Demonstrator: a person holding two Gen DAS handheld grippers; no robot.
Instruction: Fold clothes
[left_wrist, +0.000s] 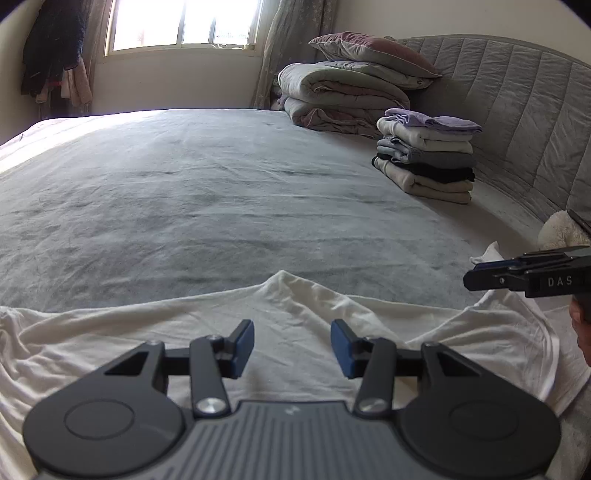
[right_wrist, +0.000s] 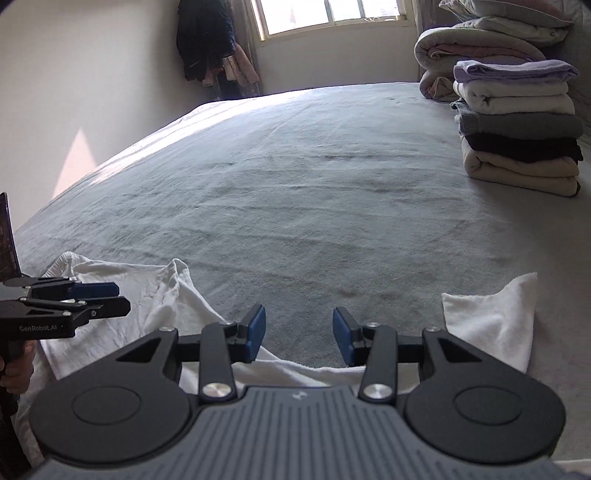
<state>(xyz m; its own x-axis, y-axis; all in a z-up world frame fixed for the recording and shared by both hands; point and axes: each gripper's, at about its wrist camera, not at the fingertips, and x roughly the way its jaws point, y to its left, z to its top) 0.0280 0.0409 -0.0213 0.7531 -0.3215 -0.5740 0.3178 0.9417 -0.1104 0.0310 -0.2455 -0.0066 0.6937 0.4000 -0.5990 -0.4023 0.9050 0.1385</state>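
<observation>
A white garment (left_wrist: 295, 325) is laid crumpled along the near edge of the bed (left_wrist: 221, 184), with its long axis running side to side across both views. A stack of folded clothes (left_wrist: 428, 158) is set well apart from it, near the padded headboard (left_wrist: 517, 110), beside a pile of folded quilts (left_wrist: 343, 96).

The left gripper (left_wrist: 292, 345) is held directly above the middle of the garment. Its jaws are spread, and only slack cloth is seen in the gap below them; nothing is pinched. In the right wrist view the same gripper (right_wrist: 110, 295) is seen side-on over the cloth's left portion.

The right gripper (right_wrist: 299, 334) is held at the garment's far hem, where white cloth gives way to grey bedcover. Its jaws are likewise spread and nothing is pinched. A raised white corner (right_wrist: 498, 317) is located just to the right of it. In the left wrist view the right gripper (left_wrist: 476, 277) is seen above the cloth's right end.

The garment therefore lies beneath and between both tools, each being nearer to its own end. It is judged that a grip on each end is required before the cloth can be spread or folded. Whether the raised corner belongs to the same garment cannot be told.
</observation>
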